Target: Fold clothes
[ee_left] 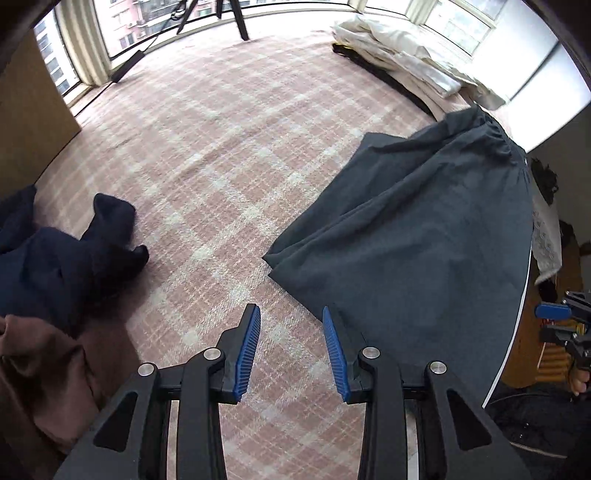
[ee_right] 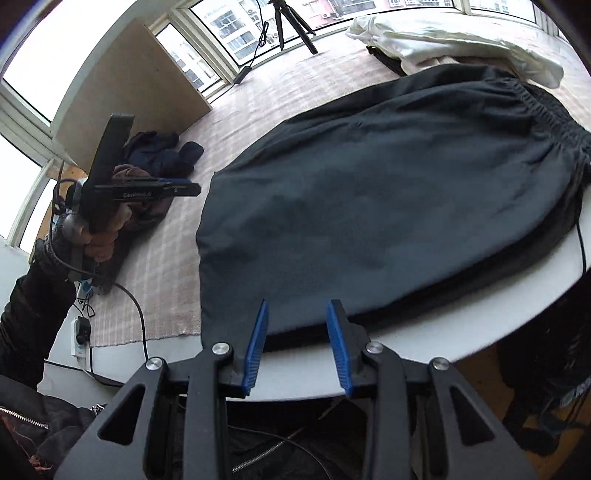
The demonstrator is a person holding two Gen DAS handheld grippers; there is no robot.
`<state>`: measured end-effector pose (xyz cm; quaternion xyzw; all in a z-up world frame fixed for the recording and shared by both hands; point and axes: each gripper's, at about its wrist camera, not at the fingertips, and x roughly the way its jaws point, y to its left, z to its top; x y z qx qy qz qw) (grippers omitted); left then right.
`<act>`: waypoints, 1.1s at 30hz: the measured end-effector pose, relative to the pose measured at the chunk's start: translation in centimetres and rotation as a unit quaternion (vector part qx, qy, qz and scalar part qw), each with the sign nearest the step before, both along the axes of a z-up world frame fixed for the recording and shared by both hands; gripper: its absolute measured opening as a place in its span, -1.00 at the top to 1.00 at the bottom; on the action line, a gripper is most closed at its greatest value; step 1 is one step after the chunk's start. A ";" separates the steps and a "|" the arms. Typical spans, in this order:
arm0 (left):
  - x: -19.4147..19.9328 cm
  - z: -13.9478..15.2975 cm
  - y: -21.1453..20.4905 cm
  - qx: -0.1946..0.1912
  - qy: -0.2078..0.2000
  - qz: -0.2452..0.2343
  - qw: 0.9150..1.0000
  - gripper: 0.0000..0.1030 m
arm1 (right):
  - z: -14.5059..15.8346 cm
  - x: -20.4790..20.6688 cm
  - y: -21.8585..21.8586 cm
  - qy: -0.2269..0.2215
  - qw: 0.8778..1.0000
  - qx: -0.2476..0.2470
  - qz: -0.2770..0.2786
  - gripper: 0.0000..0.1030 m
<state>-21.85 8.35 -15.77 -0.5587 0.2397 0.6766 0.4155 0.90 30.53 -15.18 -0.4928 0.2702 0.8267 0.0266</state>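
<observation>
Holding nothing, my right gripper [ee_right: 297,345] has its blue pads [ee_right: 256,347] spread apart, just at the near edge of the dark grey garment [ee_right: 369,192]. This garment lies spread flat, partly on a white table [ee_right: 480,325] and partly on the plaid cloth [ee_right: 166,280] beside it; its gathered elastic waistband [ee_right: 554,122] is at the far end from my right gripper. My left gripper [ee_left: 291,350] is also wide apart and empty, and it hovers above the plaid cloth [ee_left: 221,166], just beside the garment's [ee_left: 424,229] near corner. To the left of the garment, well apart from it, lies a crumpled navy piece [ee_left: 55,258] with a brown piece [ee_left: 40,369] touching it. Beyond the garment, near the windows, there is a pile of white fabric [ee_left: 402,55]. A black tripod [ee_right: 291,22] stands further left of this pile.
</observation>
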 end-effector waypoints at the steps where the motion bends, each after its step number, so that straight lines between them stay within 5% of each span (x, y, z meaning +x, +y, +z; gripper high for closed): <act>1: 0.0 -0.3 0.1 -0.001 -0.004 -0.012 1.000 0.35 | -0.3 0.3 -1.4 -0.005 1.000 -0.001 -0.008 0.35; 9: 0.3 -1.8 0.8 0.004 -0.042 -0.048 0.998 0.35 | -2.0 0.1 -8.9 -0.015 0.999 0.006 -0.038 0.35; 17: 0.2 -1.3 1.0 0.008 -0.052 -0.042 0.998 0.30 | -1.0 -0.3 -12.2 -0.009 0.995 0.080 -0.055 0.35; 22: -0.1 -0.9 1.8 0.005 -0.059 -0.039 0.998 0.23 | 0.1 -2.1 -14.0 0.008 0.993 0.119 -0.009 0.28; 29: 0.7 -1.3 4.3 -0.002 -0.070 -0.048 0.996 0.20 | -2.8 -5.5 -16.6 -0.050 0.977 0.200 0.048 0.24; 33: 0.4 -1.5 5.5 -0.003 -0.086 -0.031 0.996 0.16 | -3.8 -5.6 -16.6 -0.071 0.975 0.205 0.042 0.24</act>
